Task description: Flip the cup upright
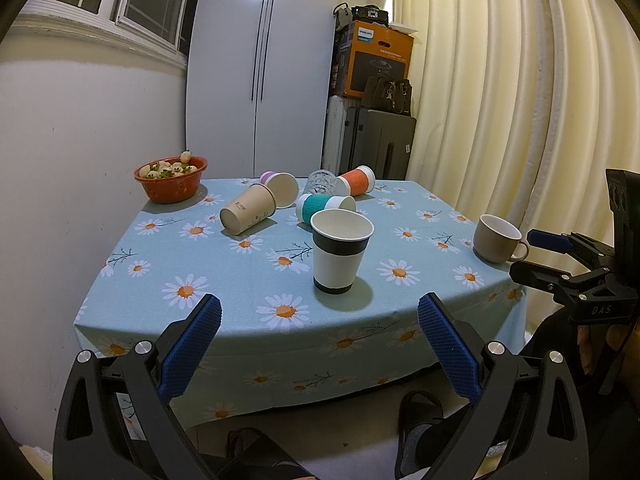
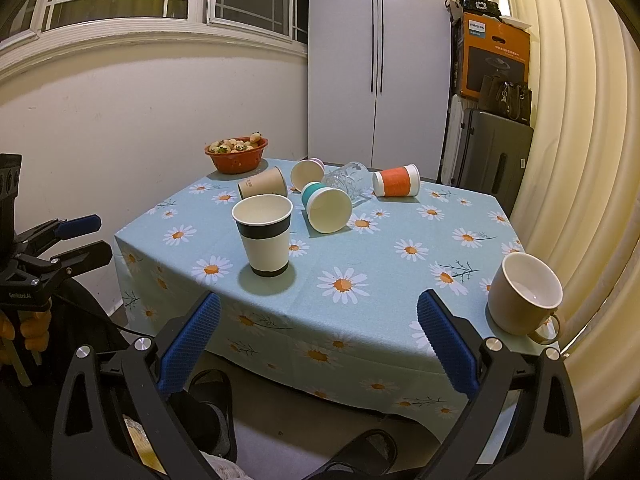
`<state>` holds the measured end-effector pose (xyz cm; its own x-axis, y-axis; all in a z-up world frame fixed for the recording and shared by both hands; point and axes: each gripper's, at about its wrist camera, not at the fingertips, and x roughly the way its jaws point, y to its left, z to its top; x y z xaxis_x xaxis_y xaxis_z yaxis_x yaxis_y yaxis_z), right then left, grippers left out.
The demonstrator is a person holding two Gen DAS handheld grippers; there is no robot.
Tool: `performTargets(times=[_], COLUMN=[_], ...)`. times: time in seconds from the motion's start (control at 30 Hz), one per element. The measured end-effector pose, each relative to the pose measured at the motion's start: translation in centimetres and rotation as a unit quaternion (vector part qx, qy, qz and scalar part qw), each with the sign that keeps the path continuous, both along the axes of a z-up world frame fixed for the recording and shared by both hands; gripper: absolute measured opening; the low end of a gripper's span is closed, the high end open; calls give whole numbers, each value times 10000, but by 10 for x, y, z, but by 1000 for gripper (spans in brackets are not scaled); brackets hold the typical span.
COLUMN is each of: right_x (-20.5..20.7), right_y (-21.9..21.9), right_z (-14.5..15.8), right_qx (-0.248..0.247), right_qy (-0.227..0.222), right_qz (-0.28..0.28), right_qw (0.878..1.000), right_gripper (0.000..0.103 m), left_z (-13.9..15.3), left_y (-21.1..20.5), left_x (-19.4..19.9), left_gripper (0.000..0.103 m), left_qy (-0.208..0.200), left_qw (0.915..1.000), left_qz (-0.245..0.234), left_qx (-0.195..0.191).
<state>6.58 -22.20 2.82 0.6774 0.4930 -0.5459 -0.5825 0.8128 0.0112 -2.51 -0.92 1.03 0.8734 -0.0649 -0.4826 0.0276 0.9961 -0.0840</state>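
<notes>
A white paper cup with black bands (image 1: 340,254) (image 2: 266,238) stands upright near the table's front. A beige mug (image 1: 496,238) (image 2: 524,294) stands upright at the right edge. Lying on their sides behind are a kraft cup (image 1: 248,210) (image 2: 262,184), a teal-banded cup (image 1: 322,206) (image 2: 326,208), an orange-banded cup (image 1: 356,181) (image 2: 396,181), a pink cup (image 1: 280,188) (image 2: 307,174) and a clear glass (image 1: 320,182) (image 2: 350,180). My left gripper (image 1: 320,320) and right gripper (image 2: 318,320) are open and empty, in front of the table edge.
A red bowl of fruit (image 1: 171,178) (image 2: 237,154) sits at the back left corner. The daisy tablecloth (image 1: 240,280) hangs over the front edge. A wall is left, curtains right, a cabinet, suitcase and boxes behind. Slippers lie on the floor below.
</notes>
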Motion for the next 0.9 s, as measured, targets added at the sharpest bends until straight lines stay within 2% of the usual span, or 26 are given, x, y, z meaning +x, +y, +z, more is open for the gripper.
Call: performTargets(times=[0.9], right_x=[0], right_y=[-2], right_z=[-1], right_qx=[-38], right_qy=[10], right_qz=[-10], right_qw=[10000], right_gripper=[98], left_z=[-1], left_y=[0], left_x=[0], left_gripper=[96], left_qy=[-16], left_qw=[10000], left_qz=[8], left_qx=[5])
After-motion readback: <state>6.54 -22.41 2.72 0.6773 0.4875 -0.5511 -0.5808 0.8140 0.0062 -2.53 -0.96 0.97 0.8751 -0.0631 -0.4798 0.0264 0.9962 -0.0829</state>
